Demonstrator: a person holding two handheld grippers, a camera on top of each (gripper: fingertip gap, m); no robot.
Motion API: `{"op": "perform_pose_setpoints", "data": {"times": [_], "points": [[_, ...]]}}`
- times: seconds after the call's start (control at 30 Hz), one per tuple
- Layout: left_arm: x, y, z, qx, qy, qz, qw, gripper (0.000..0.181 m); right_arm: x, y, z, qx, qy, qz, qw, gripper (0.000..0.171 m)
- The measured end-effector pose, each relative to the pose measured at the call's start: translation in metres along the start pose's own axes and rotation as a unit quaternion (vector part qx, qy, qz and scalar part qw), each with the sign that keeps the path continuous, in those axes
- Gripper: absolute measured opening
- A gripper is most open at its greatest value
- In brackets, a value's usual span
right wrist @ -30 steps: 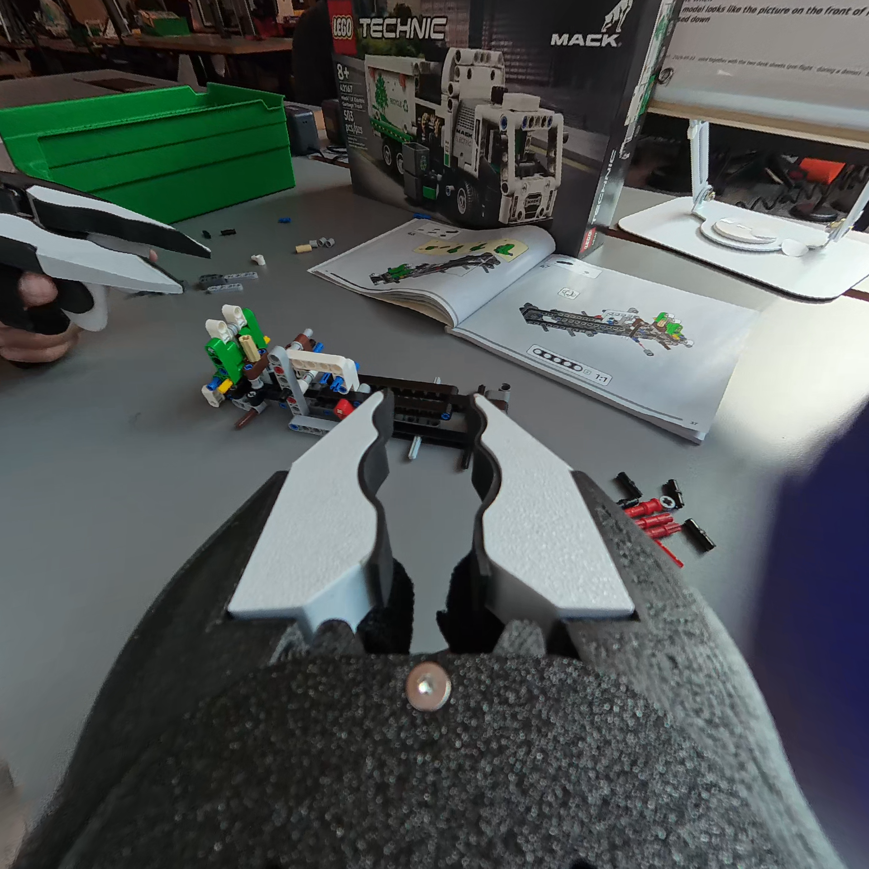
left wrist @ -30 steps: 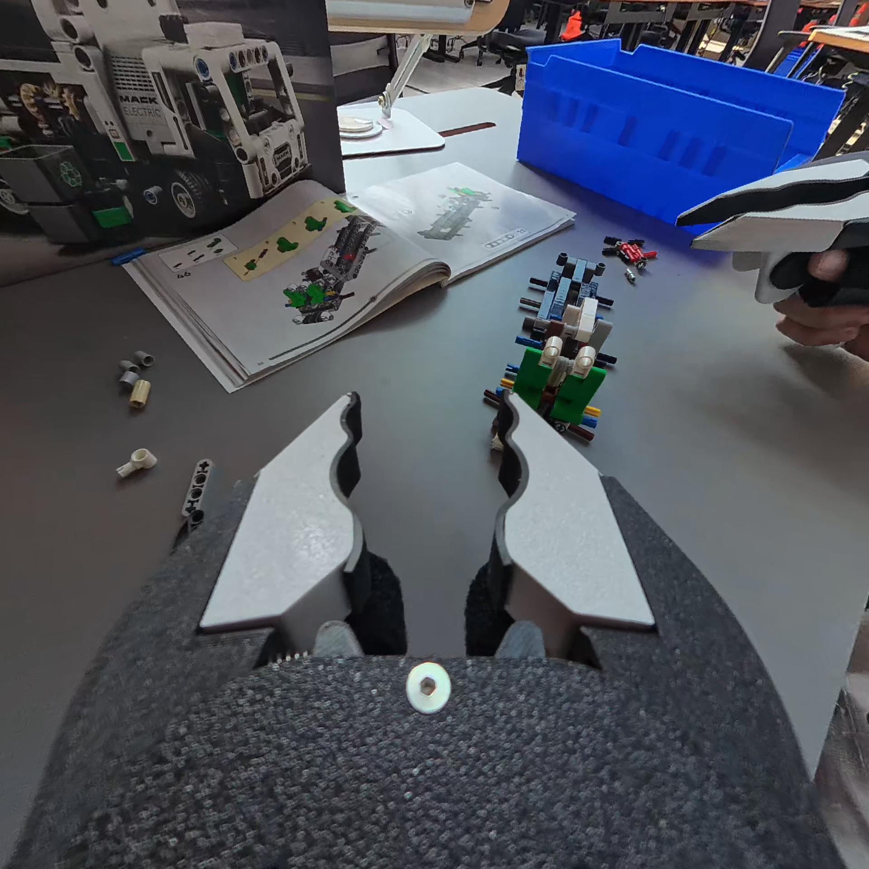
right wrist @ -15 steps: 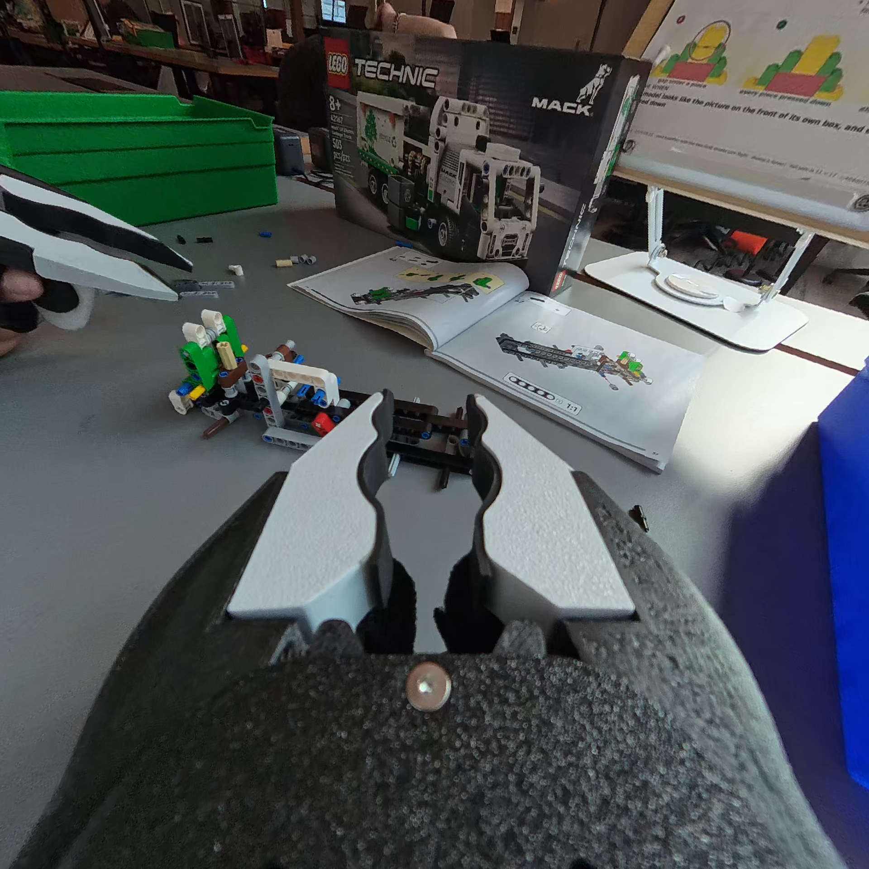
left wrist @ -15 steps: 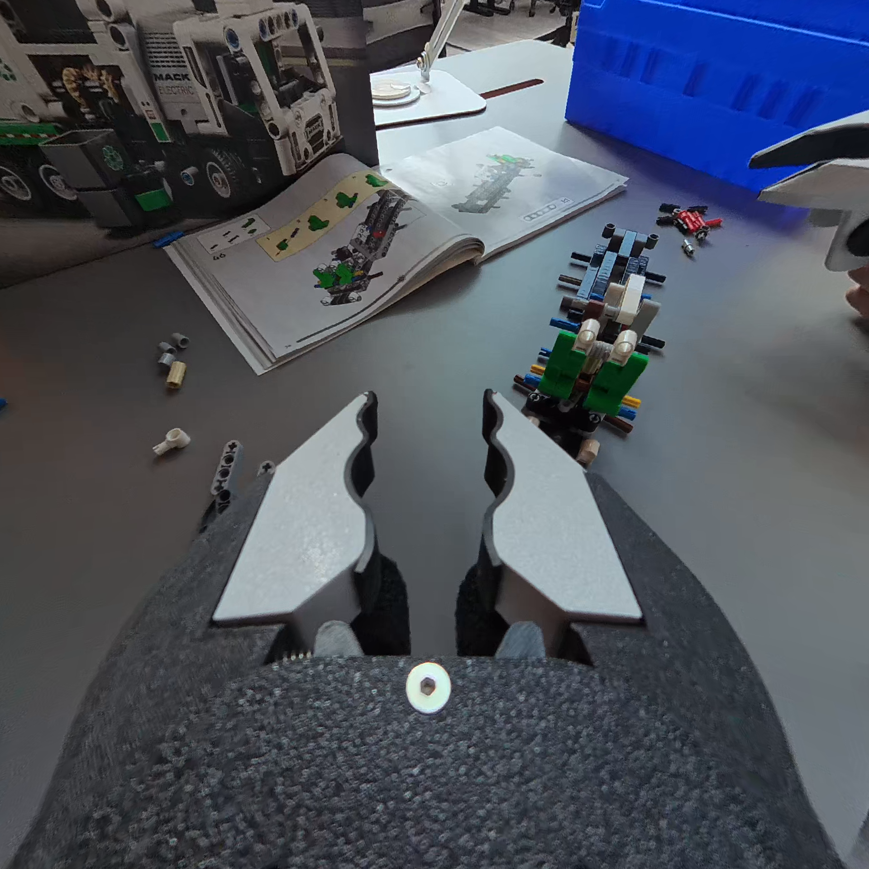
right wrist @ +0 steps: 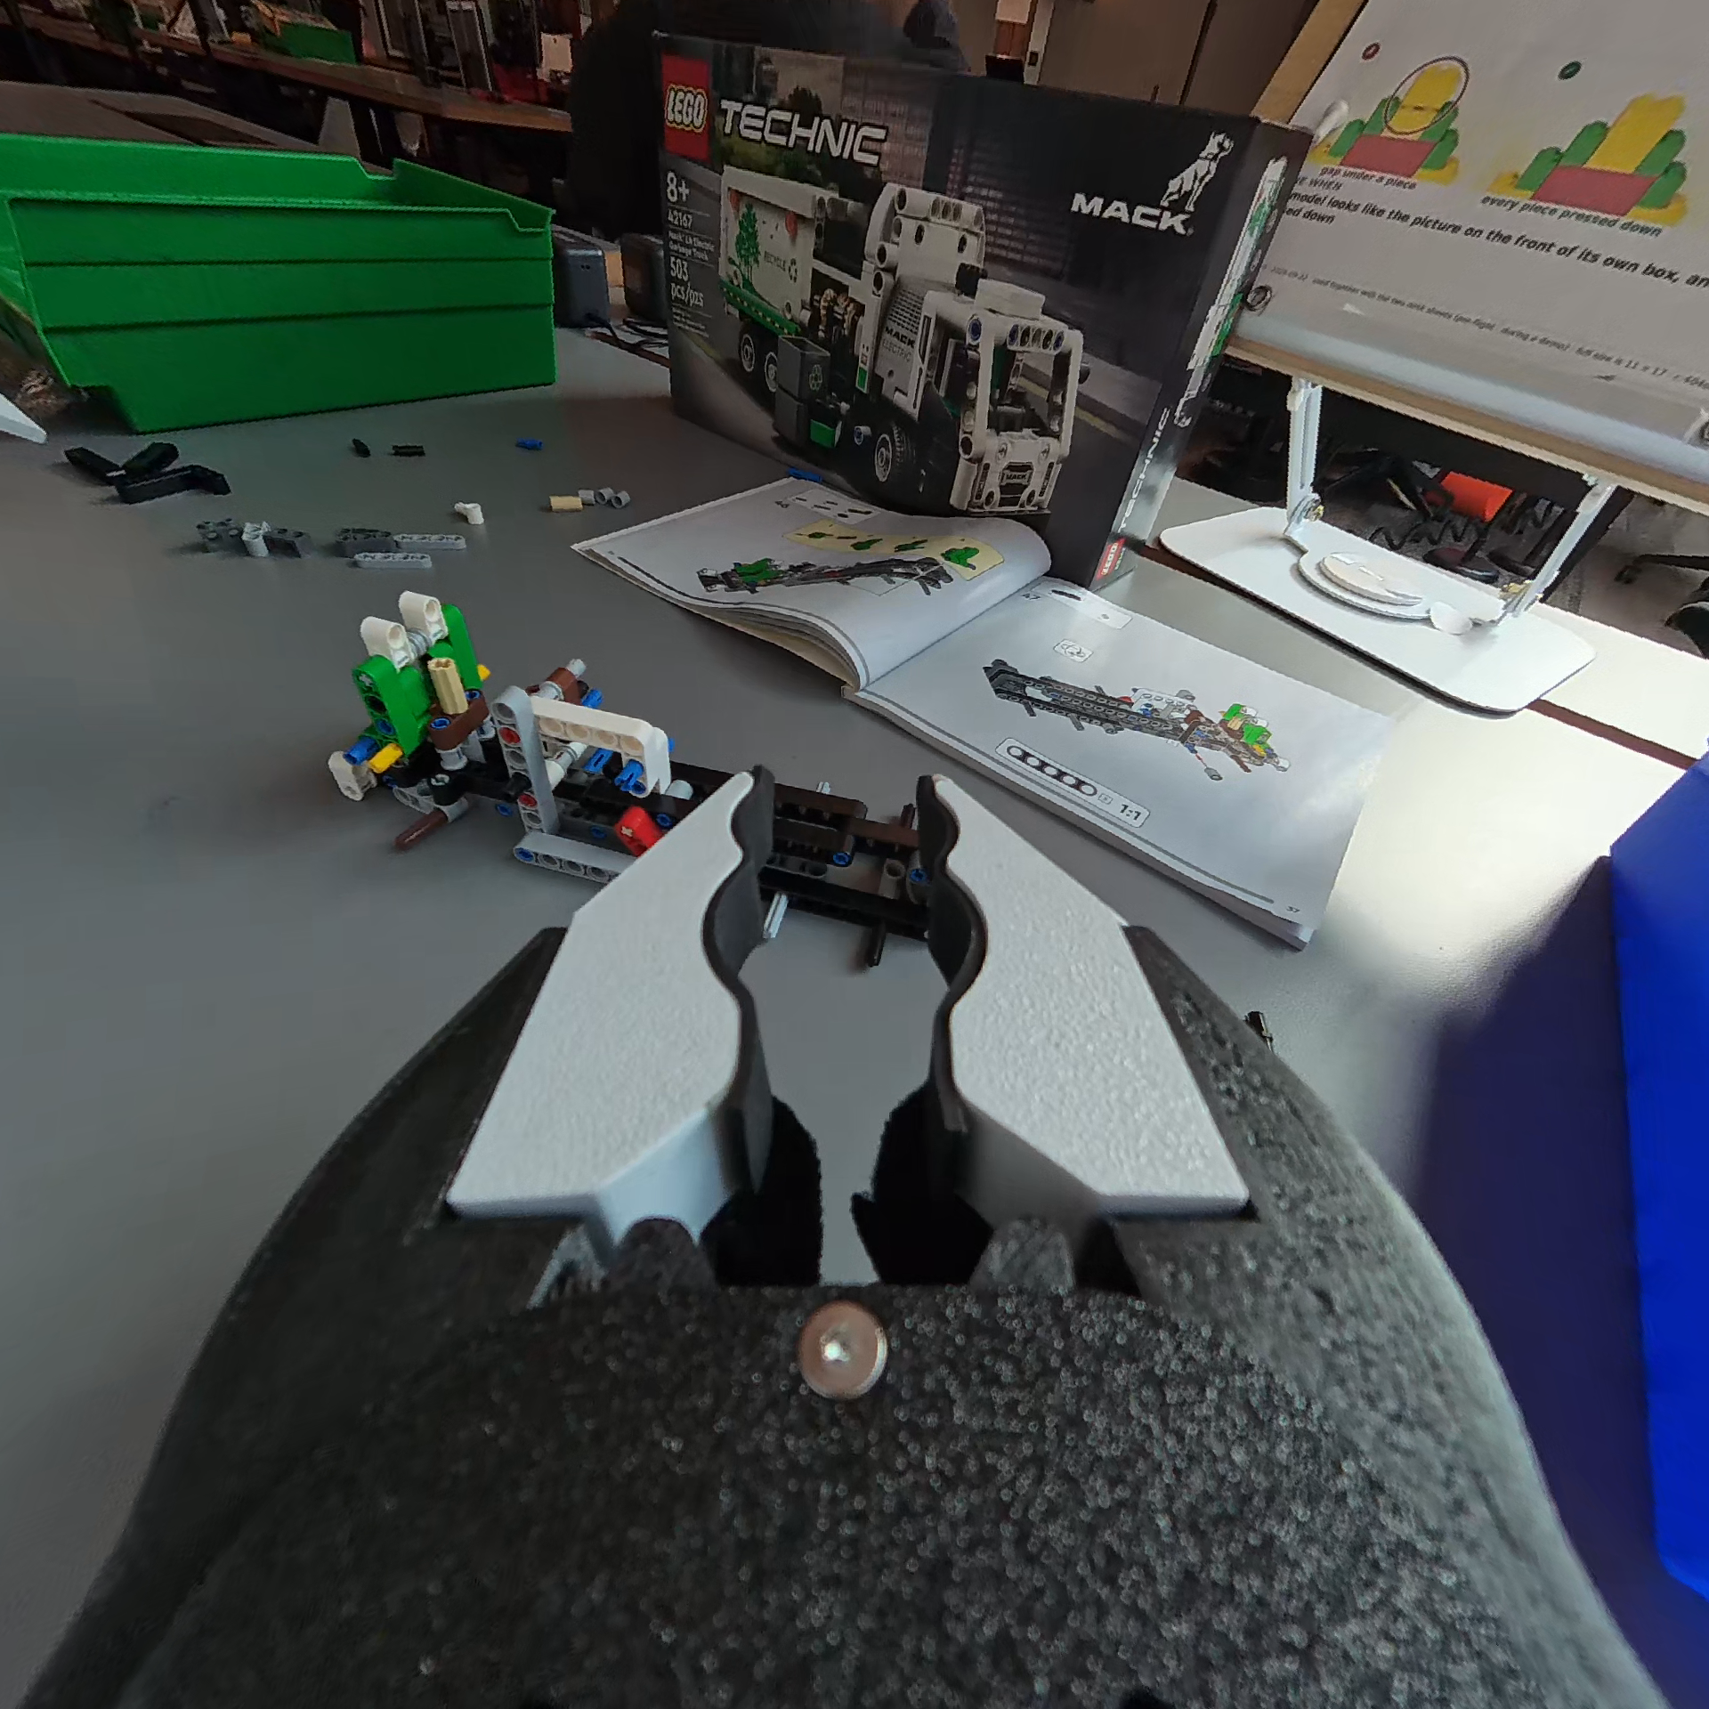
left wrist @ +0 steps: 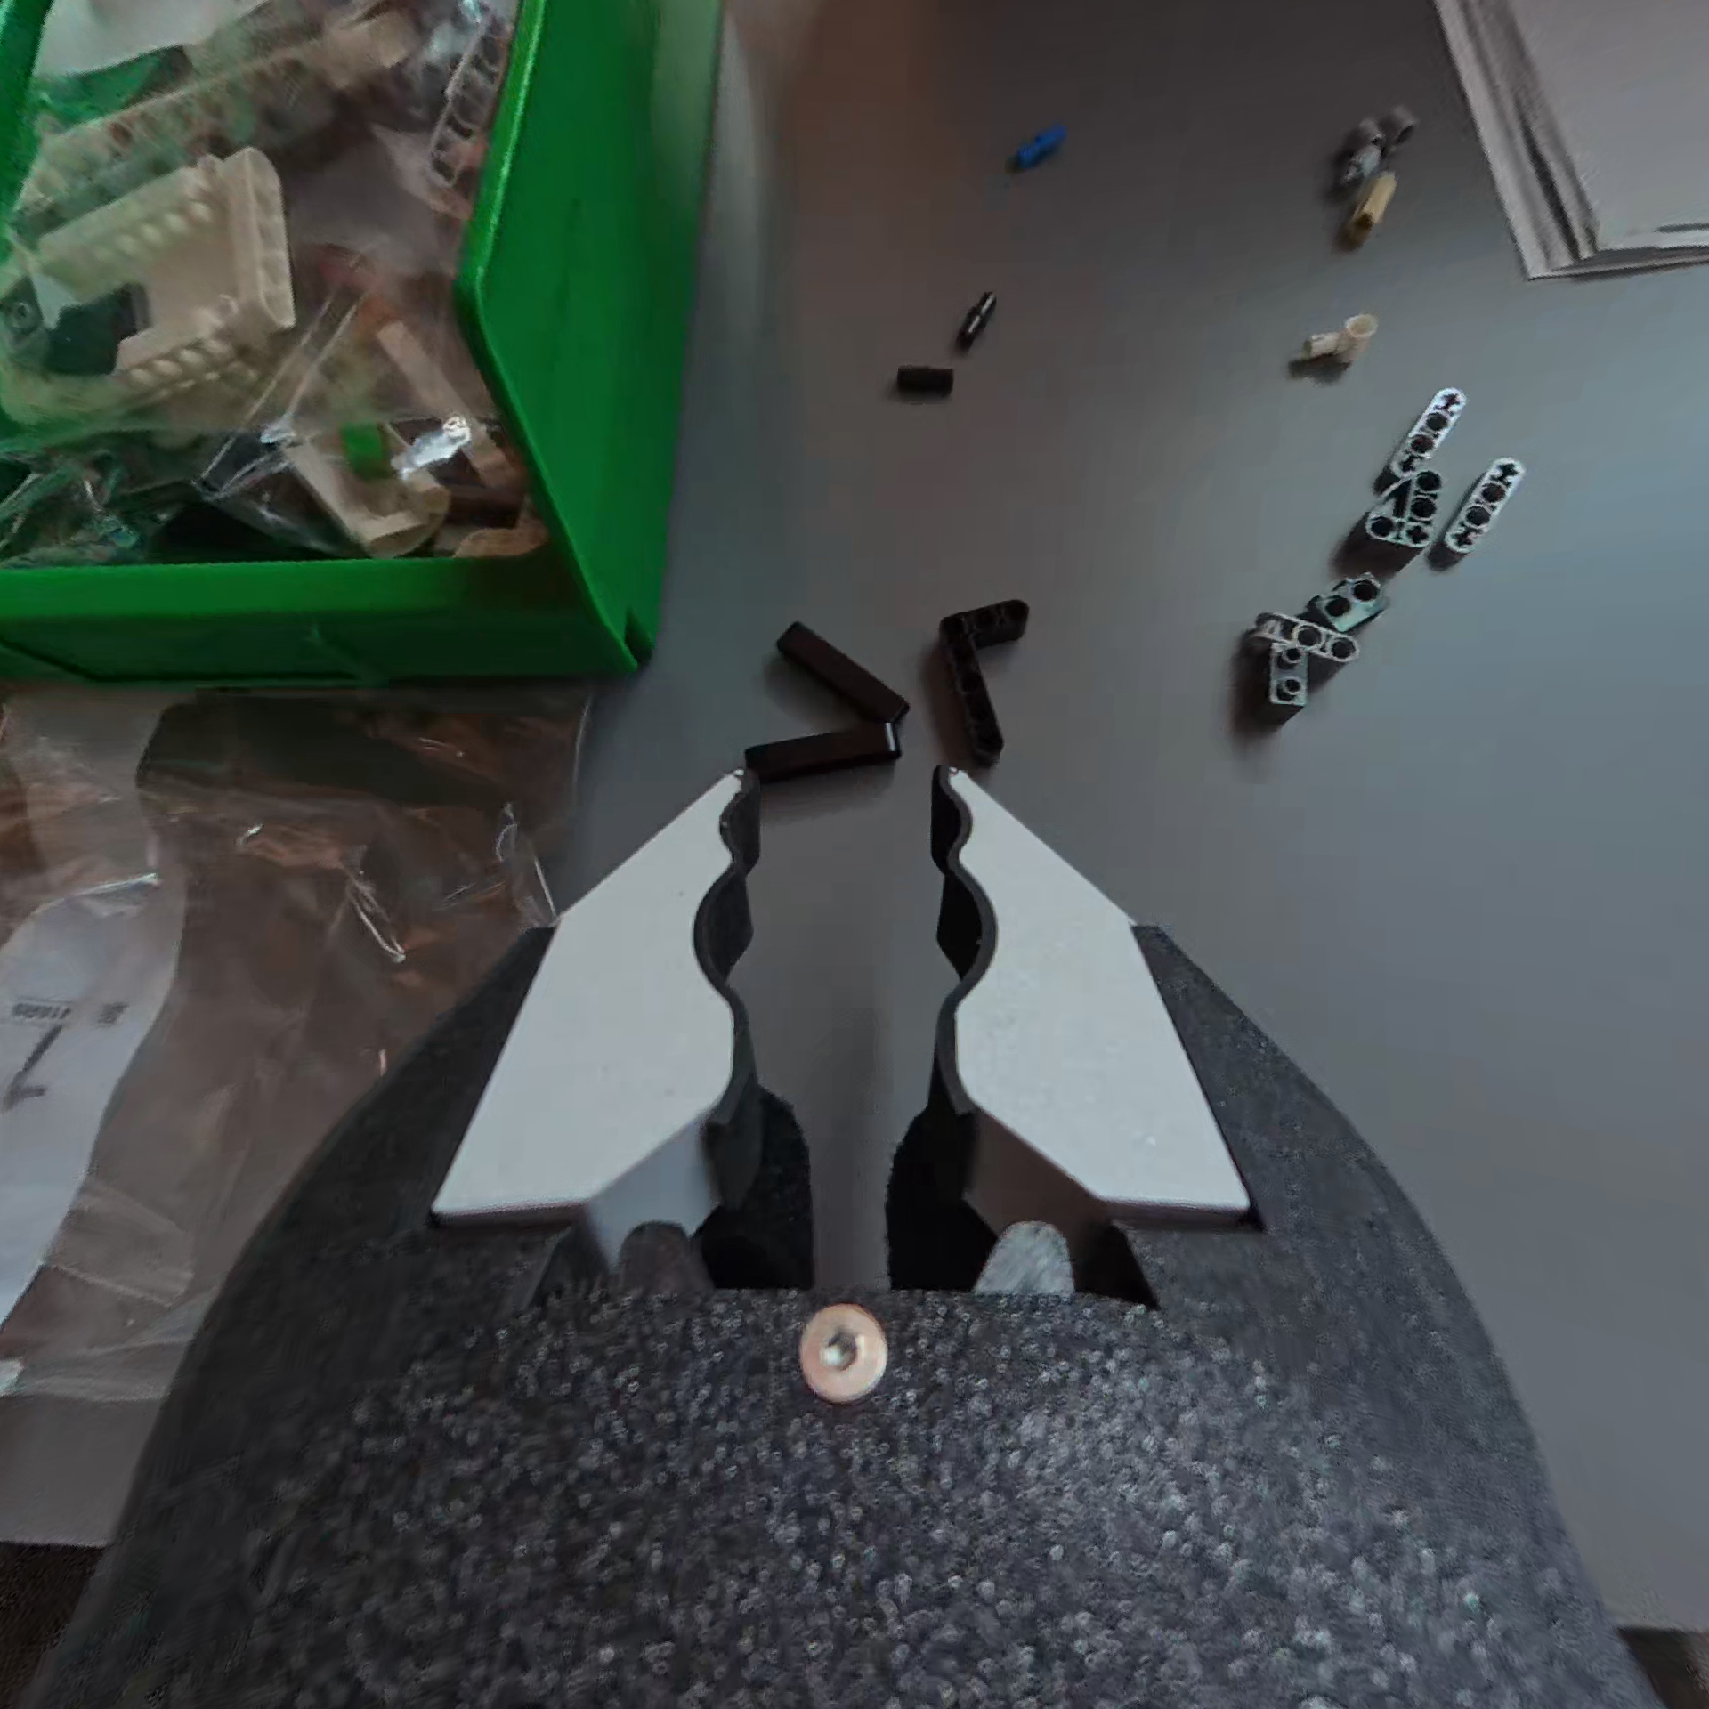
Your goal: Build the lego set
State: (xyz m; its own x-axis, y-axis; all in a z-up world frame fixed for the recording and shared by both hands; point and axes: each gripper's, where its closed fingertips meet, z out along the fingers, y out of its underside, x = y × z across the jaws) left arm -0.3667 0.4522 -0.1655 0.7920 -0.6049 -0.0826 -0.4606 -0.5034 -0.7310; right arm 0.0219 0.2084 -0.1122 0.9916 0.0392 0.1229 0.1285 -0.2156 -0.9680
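My left gripper (left wrist: pixel 843 779) is open and empty, low over the dark table, just short of two straight black beams (left wrist: pixel 832 712) and a black L-shaped beam (left wrist: pixel 976 680). Several grey short beams (left wrist: pixel 1424 499) lie to the right. The part-built lego chassis (right wrist: pixel 555 768), with green, white, blue and black parts, lies on the table in the right wrist view. My right gripper (right wrist: pixel 837 795) is open and empty, its tips just in front of the chassis's black rear end (right wrist: pixel 832 860).
A green bin (left wrist: pixel 555 324) holding bagged parts stands left of my left gripper, with clear plastic bags (left wrist: pixel 277 879) in front of it. The open instruction booklet (right wrist: pixel 971 666), the set's box (right wrist: pixel 925 305), a white stand (right wrist: pixel 1387 592) and a blue bin (right wrist: pixel 1665 1110) surround the chassis. Tip to tip, the grippers are about 45 cm apart.
My left gripper has swung left, away from the chassis, and now points down at the loose black beams beside the green bin. My right gripper stays open near the chassis rear.
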Motion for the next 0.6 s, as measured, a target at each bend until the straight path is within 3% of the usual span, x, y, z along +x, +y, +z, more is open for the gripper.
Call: {"op": "perform_pose_setpoints", "data": {"times": [0.6], "points": [[-0.013, 0.009, 0.031, -0.007, -0.007, -0.073, 0.997, 0.057, 0.010, -0.005, -0.005, 0.023, -0.010, 0.060, 0.998, 0.029]]}}
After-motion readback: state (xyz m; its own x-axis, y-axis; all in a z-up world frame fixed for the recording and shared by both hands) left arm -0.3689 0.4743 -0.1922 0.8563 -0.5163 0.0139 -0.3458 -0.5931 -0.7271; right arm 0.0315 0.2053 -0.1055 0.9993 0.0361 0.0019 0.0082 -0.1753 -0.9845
